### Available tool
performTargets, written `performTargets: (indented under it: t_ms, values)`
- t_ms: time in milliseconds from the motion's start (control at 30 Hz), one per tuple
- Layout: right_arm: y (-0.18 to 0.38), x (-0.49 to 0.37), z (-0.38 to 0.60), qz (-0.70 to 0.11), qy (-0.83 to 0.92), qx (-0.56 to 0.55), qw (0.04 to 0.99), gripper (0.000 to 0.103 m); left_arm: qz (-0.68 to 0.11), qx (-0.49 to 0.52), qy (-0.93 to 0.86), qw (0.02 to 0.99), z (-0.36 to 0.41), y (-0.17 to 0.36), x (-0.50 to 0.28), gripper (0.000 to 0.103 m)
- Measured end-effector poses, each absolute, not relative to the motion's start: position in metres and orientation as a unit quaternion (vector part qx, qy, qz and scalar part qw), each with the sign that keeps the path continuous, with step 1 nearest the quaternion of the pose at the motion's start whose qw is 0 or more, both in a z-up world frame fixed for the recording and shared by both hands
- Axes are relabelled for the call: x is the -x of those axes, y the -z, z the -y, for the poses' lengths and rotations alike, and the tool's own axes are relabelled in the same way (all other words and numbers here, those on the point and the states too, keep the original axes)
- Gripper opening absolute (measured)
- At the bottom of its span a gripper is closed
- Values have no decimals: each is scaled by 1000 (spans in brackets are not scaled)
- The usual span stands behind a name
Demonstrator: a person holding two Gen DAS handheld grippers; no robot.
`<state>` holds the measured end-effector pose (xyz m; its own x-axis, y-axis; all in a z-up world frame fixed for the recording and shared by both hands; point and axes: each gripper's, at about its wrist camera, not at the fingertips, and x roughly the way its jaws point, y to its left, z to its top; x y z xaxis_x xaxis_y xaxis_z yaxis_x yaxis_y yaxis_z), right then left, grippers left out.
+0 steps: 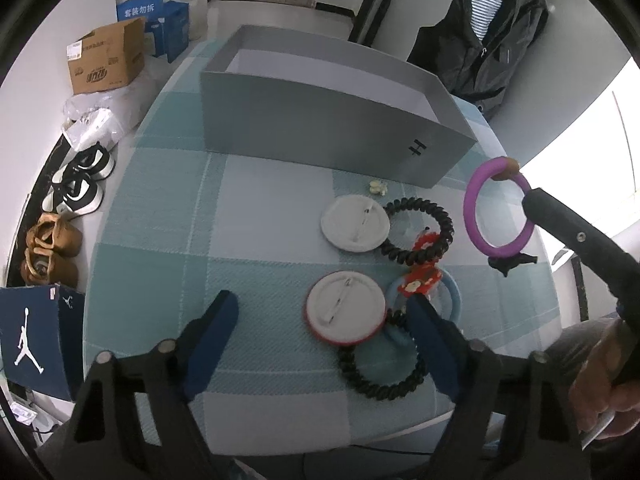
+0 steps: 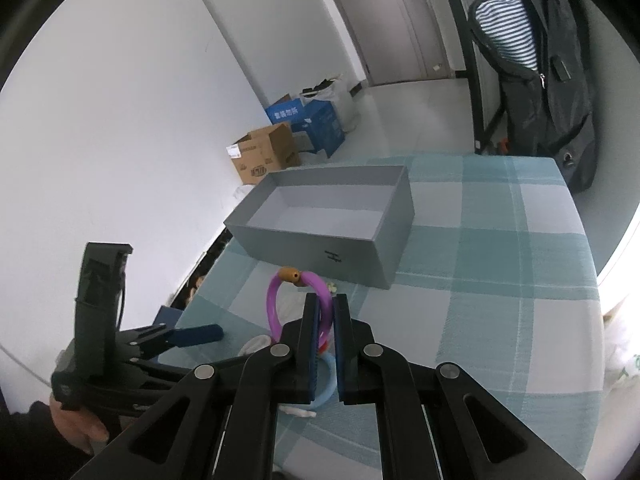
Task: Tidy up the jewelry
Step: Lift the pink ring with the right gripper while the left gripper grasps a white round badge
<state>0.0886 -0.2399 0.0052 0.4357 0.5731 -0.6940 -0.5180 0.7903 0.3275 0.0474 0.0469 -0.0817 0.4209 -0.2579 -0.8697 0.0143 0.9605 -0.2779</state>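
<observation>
My left gripper (image 1: 320,316) hangs open over the checked cloth, its blue pads either side of a red-rimmed white pin badge (image 1: 346,312) without touching it. A second white badge (image 1: 354,222), two black spiral hair ties (image 1: 440,216) (image 1: 380,384), a light blue ring (image 1: 454,292) and red ornaments (image 1: 420,280) lie close by. My right gripper (image 2: 325,304) is shut on a purple ring (image 2: 276,304) with a brown bead, lifted off the table in front of the grey open box (image 2: 320,248). The left wrist view shows that ring (image 1: 472,208) at the right.
The grey box (image 1: 320,120) stands at the back of the table. A small pale trinket (image 1: 378,188) lies before it and a black scrap (image 1: 512,264) at the right. Shoes (image 1: 76,188), cardboard boxes (image 1: 106,60) and a blue shoebox (image 1: 36,340) are on the floor at left; a jacket (image 1: 488,36) hangs behind.
</observation>
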Motion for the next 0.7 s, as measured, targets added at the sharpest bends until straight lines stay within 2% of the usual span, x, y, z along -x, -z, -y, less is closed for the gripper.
performTargets:
  t_ms: [67,133,200,267,700]
  values:
    - [-6,-89,242,-421,-322,-35,847,6,-531,103,85,837,-43,82,-48,63]
    - [-7,-88,243,-420,-322,-36,848,6,-530,93,85,838,-41,82,-48,62]
    - [-8,-86,246,-419,-324,-39,847,6,-530,88,84,839,-40,82,-47,44]
    - [-10,-85,246,-416,-324,-38,849,6,-530,72,74,842,-40,82,-46,37]
    - [-12,-86,248,-410,-327,-42,851,4,-526,51,34,849,-42,81,-51,37]
